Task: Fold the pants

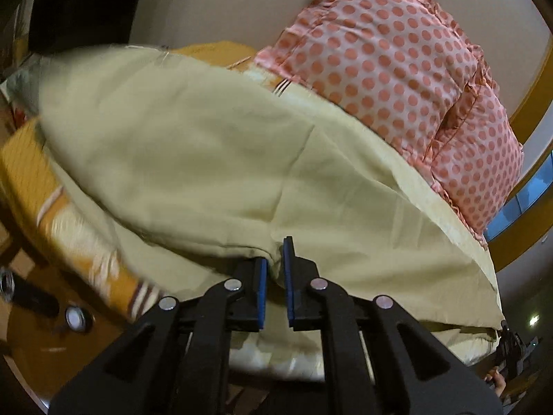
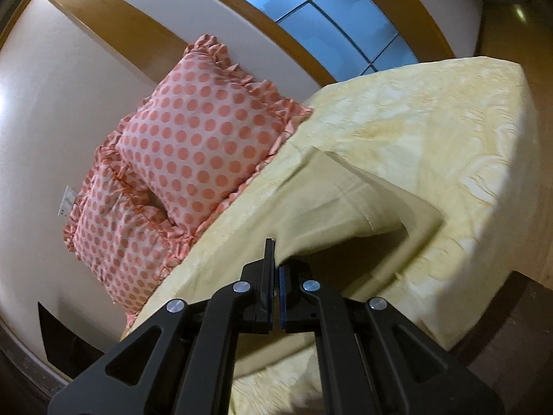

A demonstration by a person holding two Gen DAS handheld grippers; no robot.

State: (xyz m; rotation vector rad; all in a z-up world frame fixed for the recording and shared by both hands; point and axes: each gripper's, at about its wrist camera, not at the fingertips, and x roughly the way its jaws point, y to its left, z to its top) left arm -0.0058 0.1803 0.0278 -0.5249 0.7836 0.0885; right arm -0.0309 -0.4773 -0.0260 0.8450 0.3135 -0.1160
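Note:
The pants point(image 1: 193, 159) are pale yellow-green cloth, lifted and spread over the bed in the left wrist view. My left gripper point(image 1: 275, 259) is shut on a bunched fold of their near edge. In the right wrist view the pants point(image 2: 331, 193) hang as a smooth panel above the bed. My right gripper point(image 2: 275, 259) is shut on their edge, with the cloth running up and right from the fingertips. The right gripper also shows small at the lower right of the left wrist view point(image 1: 513, 349).
Two pink polka-dot pillows point(image 1: 397, 69) point(image 2: 193, 145) lean on the wall at the head of the bed. A yellow patterned bedspread point(image 2: 449, 145) covers the mattress. An orange patterned blanket point(image 1: 38, 186) lies at the left edge. A window point(image 2: 331, 10) is behind.

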